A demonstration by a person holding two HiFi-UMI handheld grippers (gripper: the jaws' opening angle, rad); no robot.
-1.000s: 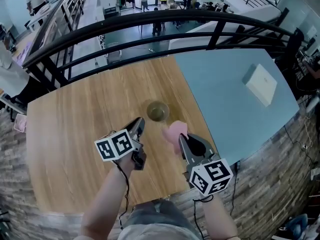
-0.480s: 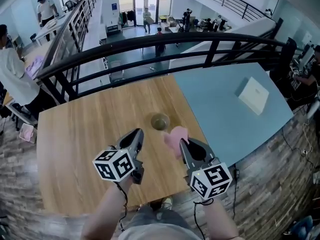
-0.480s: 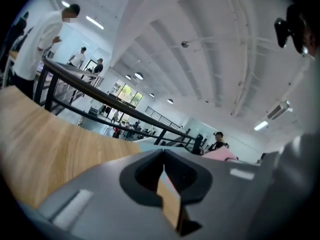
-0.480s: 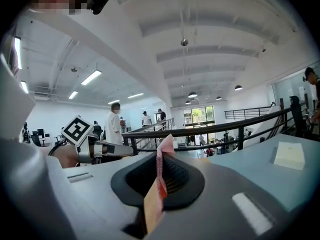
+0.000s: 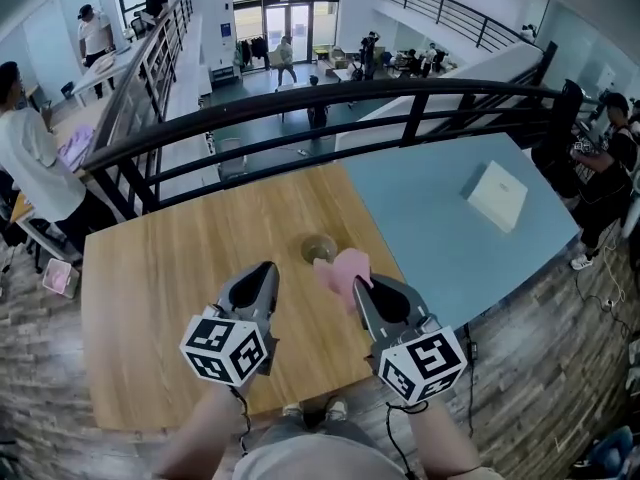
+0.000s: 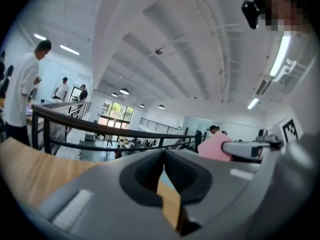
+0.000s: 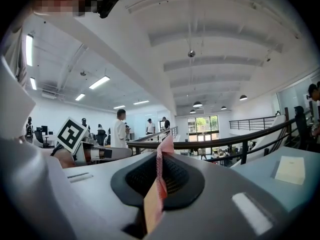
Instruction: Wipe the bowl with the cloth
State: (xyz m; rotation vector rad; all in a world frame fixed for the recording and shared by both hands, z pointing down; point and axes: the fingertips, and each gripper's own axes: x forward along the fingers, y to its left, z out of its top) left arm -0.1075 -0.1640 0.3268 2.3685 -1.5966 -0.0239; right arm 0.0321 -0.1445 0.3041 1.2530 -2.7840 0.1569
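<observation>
My right tool (image 5: 358,286) grips the pink cloth (image 5: 338,268) up near the small bowl (image 5: 316,247) on the worktop (image 5: 150,288), my left tool (image 5: 265,270) is clenched on nothing, so I'd lower the cloth slowly into the bowl, which I think is empty.

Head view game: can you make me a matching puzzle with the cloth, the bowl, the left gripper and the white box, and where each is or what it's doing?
Things:
1. pink cloth
2. bowl
3. left gripper
4. white box

Places or states:
A. lying on the blue table
B. shut, holding nothing
C. pinched in the right gripper
D. standing on the wooden table

Pairs: 1-C, 2-D, 3-B, 4-A
</observation>
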